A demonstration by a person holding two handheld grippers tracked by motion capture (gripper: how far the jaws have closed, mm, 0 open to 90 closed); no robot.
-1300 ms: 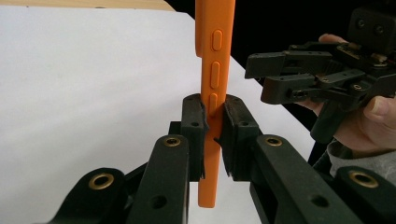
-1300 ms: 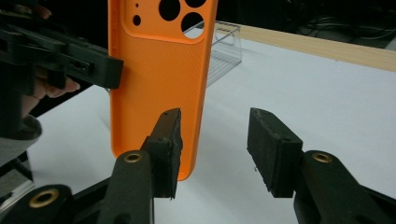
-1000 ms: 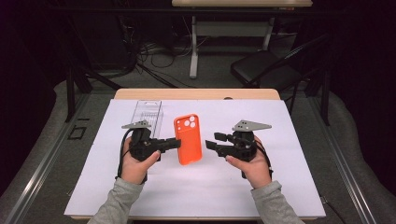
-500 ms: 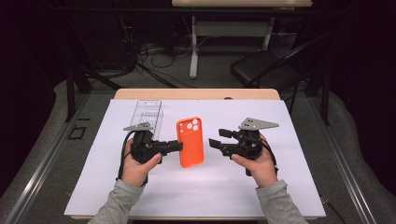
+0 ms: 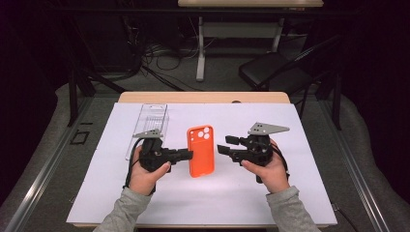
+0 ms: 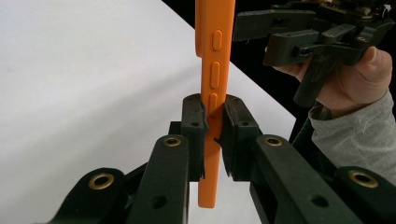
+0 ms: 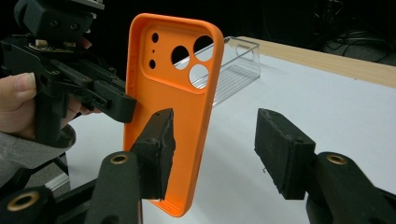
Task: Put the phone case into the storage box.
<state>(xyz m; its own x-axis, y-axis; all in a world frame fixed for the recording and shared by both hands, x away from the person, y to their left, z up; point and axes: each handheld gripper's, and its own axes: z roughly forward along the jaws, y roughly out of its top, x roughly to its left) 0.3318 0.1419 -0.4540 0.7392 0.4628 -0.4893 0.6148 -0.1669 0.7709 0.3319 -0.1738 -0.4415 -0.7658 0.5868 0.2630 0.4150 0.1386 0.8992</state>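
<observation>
Orange for the phone case [image 5: 200, 150]: empty, camera cut-outs at the far end, seemingly lifted off the white sheet [image 5: 290, 193] and tilted, though how steeply is hard to tell. Gripped along one long side by the left gripper [image 5: 189, 154], pads clamped tight over the lowest side button in the left gripper view [image 6: 215, 116]. Probably held by that edge to keep the opposite long side free for a second hold. Just beyond that free side, facing it, the right gripper [image 5: 223, 145]: jaws parted, lately narrowing, no pad pressing anything. Seen from the right gripper view [image 7: 212, 135], the case [image 7: 173, 116] just ahead of the gap, nearer one pad, not yet seated between the two. Farther back on the sheet, lying flat beyond the left hand, a clear plastic box [image 5: 150, 121], likely the packaging, set aside out of the way.
</observation>
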